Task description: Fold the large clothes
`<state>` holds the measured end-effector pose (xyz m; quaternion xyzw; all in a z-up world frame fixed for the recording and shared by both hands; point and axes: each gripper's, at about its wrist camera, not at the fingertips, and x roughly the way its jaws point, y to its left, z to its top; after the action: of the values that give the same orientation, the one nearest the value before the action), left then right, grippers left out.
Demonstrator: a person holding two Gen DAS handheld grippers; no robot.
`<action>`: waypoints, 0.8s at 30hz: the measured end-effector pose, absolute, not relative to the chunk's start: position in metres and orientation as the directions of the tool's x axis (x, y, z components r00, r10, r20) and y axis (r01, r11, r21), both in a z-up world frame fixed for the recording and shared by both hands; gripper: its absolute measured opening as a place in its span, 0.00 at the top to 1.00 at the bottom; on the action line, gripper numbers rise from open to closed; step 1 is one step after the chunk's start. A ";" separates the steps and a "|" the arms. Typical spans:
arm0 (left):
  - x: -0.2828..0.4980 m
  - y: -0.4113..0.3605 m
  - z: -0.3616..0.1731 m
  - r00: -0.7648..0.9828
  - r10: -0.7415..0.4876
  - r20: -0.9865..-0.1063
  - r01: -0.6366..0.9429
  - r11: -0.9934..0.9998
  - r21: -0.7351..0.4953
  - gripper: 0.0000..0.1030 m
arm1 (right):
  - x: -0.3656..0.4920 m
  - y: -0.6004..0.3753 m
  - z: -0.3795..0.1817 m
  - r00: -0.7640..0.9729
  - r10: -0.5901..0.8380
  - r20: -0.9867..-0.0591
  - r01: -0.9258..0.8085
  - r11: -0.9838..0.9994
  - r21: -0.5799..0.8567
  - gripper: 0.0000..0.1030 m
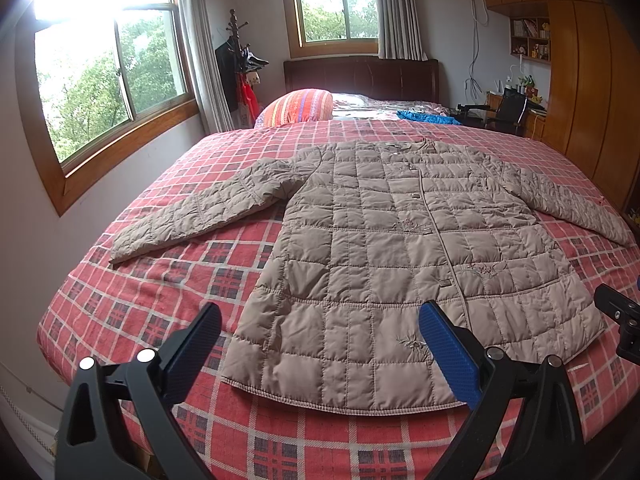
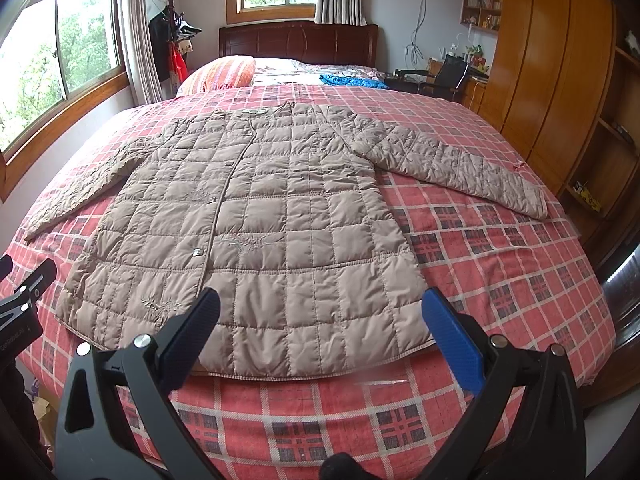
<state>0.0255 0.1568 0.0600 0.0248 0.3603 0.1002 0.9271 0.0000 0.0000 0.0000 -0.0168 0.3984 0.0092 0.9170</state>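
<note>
While the quilted jacket [image 1: 384,248] lies flat mid-bedspread [image 1: 152,296], sleeves spread wide (no fold made yet), the left gripper [image 1: 320,344] and right gripper [image 2: 320,332] hover near its hem, jaws wide apart, empty.

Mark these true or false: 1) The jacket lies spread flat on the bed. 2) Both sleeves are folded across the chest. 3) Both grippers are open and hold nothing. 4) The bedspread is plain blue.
1) True: the jacket lies flat on the bed.
2) False: the sleeves stretch outward.
3) True: the left gripper and right gripper are open and empty.
4) False: the bedspread is red plaid.
</note>
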 end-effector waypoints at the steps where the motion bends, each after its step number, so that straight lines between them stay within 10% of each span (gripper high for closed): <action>1: 0.026 0.157 0.060 0.720 0.204 -0.663 -0.168 0.979 0.118 0.04 | 0.000 0.000 0.000 0.682 0.003 -0.731 -0.031 0.999 -0.024 0.03; 24: 0.025 0.157 0.060 0.720 0.204 -0.663 -0.168 0.979 0.118 0.04 | 0.003 0.007 0.007 0.683 0.003 -0.730 -0.028 0.999 -0.022 0.03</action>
<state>0.0252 0.1565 0.0597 0.0245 0.3605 0.1004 0.9270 0.0027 0.0071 0.0069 -0.0157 0.3978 0.0084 0.9173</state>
